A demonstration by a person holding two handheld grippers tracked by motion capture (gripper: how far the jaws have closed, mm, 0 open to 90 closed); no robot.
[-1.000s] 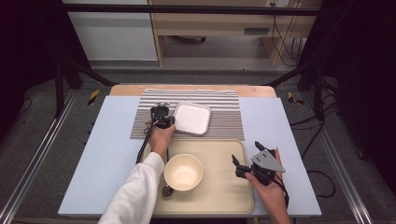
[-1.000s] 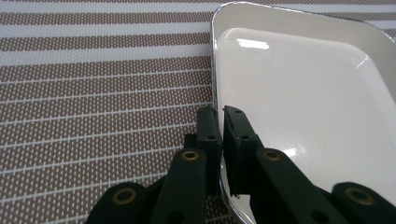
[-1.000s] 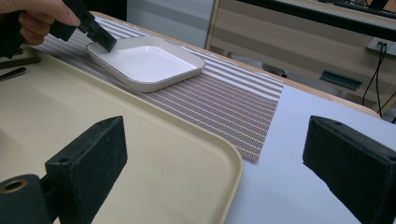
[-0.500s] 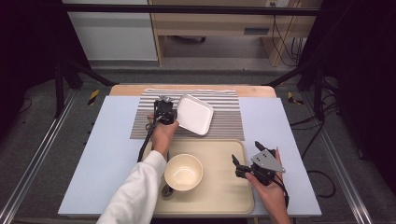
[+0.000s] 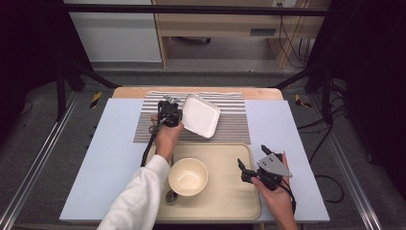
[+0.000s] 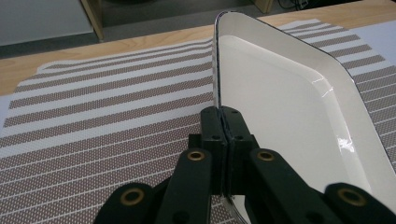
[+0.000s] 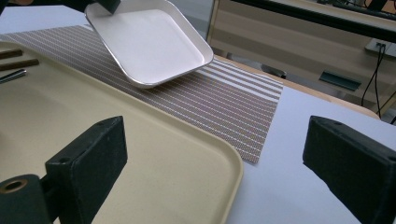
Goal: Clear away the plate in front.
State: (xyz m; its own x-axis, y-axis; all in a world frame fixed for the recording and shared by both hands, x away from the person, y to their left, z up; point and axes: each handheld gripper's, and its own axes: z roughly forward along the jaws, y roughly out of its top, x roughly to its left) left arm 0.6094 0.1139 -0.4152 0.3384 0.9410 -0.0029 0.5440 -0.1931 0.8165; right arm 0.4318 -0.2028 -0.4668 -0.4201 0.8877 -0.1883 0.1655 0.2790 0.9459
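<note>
While left gripper (image 6: 224, 140) clamps plate (image 6: 285, 107), tilted

So colour-wise: the square plate (image 5: 201, 115) is glossy white with a thin dark line round its rim, sitting over a placemat (image 5: 234, 122) in brown and white stripes, and the brown bands are dotted with tiny white specks. The tray (image 5: 229, 191) is a pale beige-yellow, the bowl (image 5: 188, 176) cream. The table mat (image 5: 110, 158) is a light lavender-blue, and the gripper jaws are matte black.
</note>
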